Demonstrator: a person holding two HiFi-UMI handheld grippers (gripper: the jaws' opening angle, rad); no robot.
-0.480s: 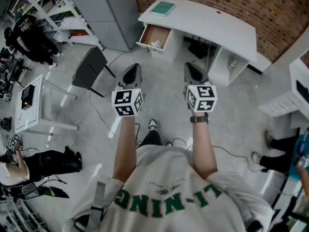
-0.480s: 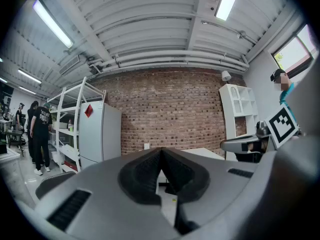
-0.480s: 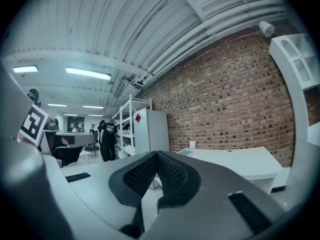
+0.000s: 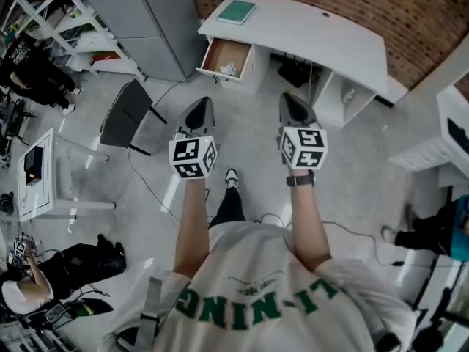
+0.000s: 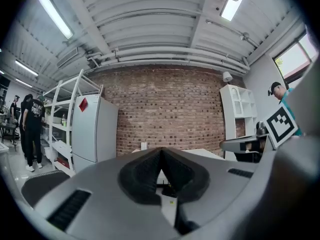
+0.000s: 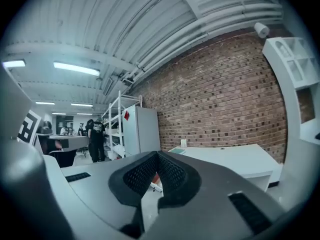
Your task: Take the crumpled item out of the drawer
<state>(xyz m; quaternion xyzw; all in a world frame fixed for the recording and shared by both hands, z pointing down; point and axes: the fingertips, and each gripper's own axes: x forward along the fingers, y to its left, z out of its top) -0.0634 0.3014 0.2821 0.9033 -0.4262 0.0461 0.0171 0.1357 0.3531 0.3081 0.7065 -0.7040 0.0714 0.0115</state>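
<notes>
- Claws first, head view: left gripper and right gripper are level, well short of the open drawer at the desk's left end. The crumpled item, small and pale, lies by its near edge.
- Left gripper view: jaws closed on nothing.
- Right gripper view: jaws closed, empty. Reaching in shut could shove the item deeper.

Seen from above, a person stretches the left forearm and right forearm forward, parallel and slightly apart, the left gripper and right gripper side by side, pointing almost level toward the far side, each with jaws closed together, gripping nothing.
</notes>
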